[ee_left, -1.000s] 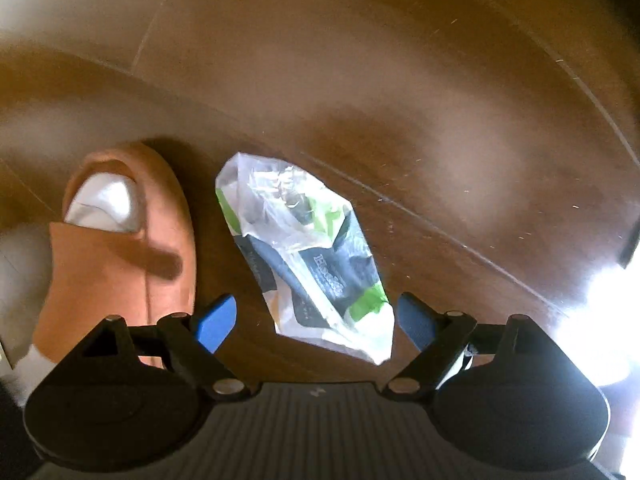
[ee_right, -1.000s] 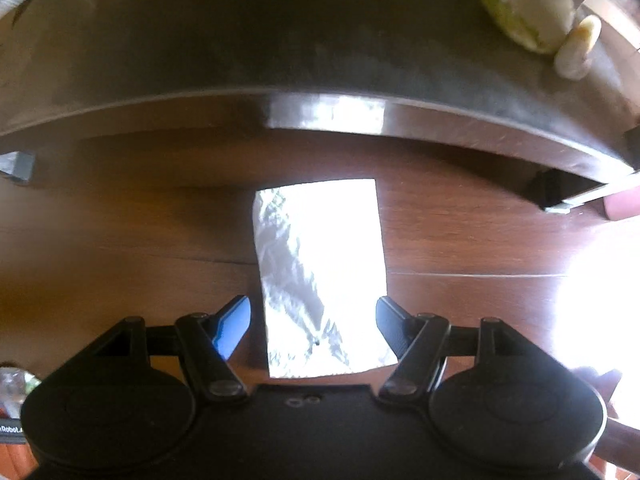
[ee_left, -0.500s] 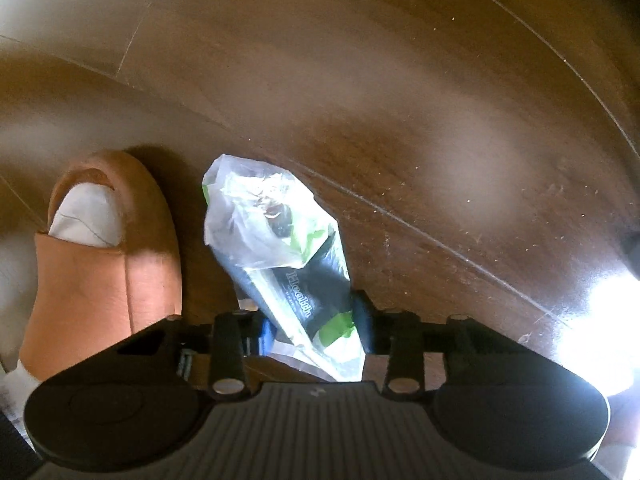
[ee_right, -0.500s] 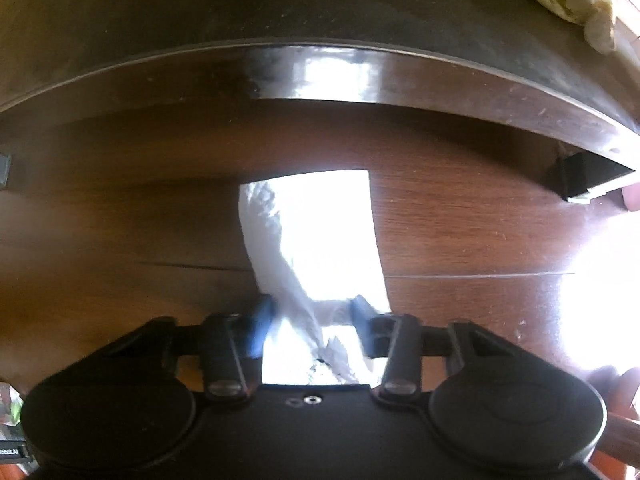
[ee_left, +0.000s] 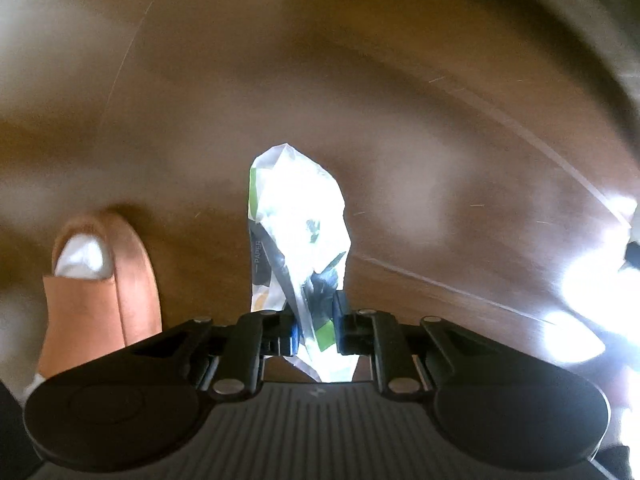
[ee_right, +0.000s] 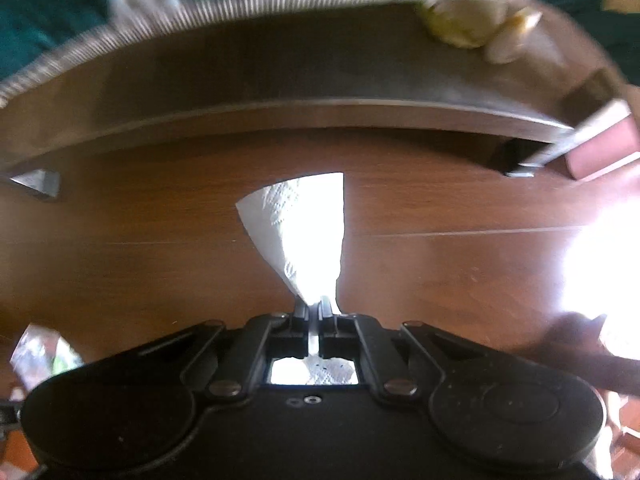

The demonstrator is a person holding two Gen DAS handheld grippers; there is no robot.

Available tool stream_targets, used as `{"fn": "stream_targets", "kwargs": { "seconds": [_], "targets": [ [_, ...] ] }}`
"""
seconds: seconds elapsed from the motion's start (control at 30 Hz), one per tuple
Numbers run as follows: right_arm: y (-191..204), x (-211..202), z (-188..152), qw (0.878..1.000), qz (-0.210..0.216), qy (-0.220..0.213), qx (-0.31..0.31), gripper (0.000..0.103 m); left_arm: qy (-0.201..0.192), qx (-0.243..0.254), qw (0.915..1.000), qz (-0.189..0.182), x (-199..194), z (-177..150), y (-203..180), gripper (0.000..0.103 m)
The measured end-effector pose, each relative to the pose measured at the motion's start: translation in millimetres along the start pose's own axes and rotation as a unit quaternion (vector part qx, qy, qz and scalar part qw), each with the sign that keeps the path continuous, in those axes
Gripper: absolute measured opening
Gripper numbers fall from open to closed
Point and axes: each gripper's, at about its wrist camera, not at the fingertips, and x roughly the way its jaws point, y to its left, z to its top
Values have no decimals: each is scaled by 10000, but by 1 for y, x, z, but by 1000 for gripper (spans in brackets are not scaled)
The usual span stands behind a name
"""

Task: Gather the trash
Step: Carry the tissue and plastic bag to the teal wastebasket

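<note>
In the left wrist view, my left gripper [ee_left: 316, 330] is shut on a crumpled clear plastic wrapper [ee_left: 298, 220] with green and dark print. The wrapper is lifted off the brown wooden floor [ee_left: 400, 100] and stands up from the jaws. In the right wrist view, my right gripper [ee_right: 314, 312] is shut on a white paper napkin [ee_right: 304, 224], which fans out above the jaws, raised over the floor [ee_right: 460, 272]. The wrapper also shows at the lower left of the right wrist view [ee_right: 40, 354].
An orange slipper with a white sock [ee_left: 96, 280] stands left of the wrapper. A low dark wooden table edge [ee_right: 320, 108] runs across ahead of the right gripper, with pale crumpled trash [ee_right: 472, 28] on top. Bright sun glare [ee_right: 600, 272] lies at the right.
Both grippers have closed, the left on the wrapper and the right on the napkin, and both have lifted their items off the floor.
</note>
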Motion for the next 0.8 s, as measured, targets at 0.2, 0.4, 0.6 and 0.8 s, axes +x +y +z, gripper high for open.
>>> {"fn": "stream_targets", "kwargs": {
  "seconds": [0.2,0.4,0.6,0.8],
  "targets": [
    [1,-87,-10,9988,-48,-261,413,3,-721,893,9932,-190,-79,-10,-31,15],
    [-6,-179,-28,9954,181,-658,678,3,-1493,1664,9739,-390,-160,-42,-47,15],
    [-4,-269,-55,9873,299,-1428,633,3,-2170,2173,9493,-671,-236,-86,-53,15],
    [-10,-350,-86,9751,404,-2071,681,3,-2778,2584,9203,-956,-315,-144,-71,15]
  ]
}}
